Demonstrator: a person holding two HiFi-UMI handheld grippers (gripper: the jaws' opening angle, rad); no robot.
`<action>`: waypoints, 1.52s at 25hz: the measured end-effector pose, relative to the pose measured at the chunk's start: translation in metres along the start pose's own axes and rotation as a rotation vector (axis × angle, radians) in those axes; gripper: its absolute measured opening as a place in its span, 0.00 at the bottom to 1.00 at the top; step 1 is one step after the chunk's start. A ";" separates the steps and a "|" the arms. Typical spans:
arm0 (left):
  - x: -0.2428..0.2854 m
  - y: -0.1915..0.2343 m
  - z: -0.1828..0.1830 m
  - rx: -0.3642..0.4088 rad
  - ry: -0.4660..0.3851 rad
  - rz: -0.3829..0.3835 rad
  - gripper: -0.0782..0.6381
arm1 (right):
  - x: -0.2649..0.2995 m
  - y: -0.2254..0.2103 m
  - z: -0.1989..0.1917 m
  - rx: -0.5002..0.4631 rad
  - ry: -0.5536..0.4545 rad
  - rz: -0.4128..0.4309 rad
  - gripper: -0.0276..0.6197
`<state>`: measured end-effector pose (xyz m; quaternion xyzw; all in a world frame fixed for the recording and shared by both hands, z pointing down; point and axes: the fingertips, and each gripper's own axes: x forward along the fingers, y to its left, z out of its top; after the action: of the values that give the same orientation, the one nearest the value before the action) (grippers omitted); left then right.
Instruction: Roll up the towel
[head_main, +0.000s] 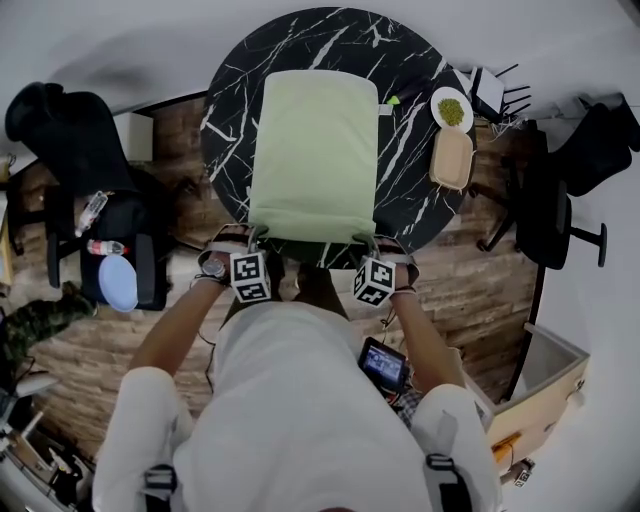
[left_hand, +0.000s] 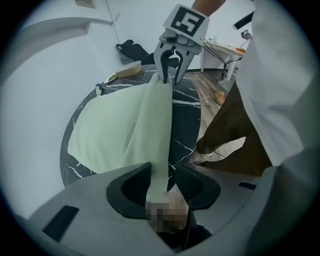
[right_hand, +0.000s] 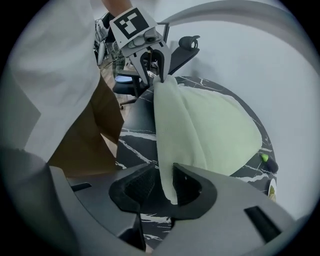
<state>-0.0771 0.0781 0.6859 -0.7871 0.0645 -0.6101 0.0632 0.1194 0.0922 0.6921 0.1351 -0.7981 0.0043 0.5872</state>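
The towel is lying spread out on the round black table with white lines. It is pale green, and it is reaching from the far side of the table down to the near edge. Its far end is lying flat. Its near edge is running straight from one gripper to the other, right at the near edge of the table.

The person is holding both grippers there, pointing steeply down. The left gripper is sitting at the towel's near left corner. Its jaws are standing apart, and the towel's edge is passing between them, leaning on one jaw with a gap beside the other. The right gripper is sitting at the near right corner. Its jaws are standing apart too, with the towel's corner hanging between them and a gap on one side.

A tan tray is sitting near the right edge of the table, well apart from the towel. A white plate with green bits is sitting just beyond it, at the far right edge. A tiny green thing is lying just beside the towel's far right corner.
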 end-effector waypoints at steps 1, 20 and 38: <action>0.005 0.002 -0.002 0.006 0.015 -0.002 0.32 | 0.003 -0.003 -0.002 0.002 0.007 0.000 0.20; -0.030 -0.059 -0.013 -0.080 0.046 -0.342 0.16 | -0.040 0.059 0.010 0.158 -0.008 0.446 0.07; 0.023 0.048 -0.014 -0.151 0.136 -0.180 0.23 | 0.022 -0.057 0.012 0.246 0.036 0.110 0.09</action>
<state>-0.0862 0.0268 0.7031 -0.7492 0.0435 -0.6585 -0.0557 0.1142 0.0305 0.7005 0.1619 -0.7870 0.1367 0.5794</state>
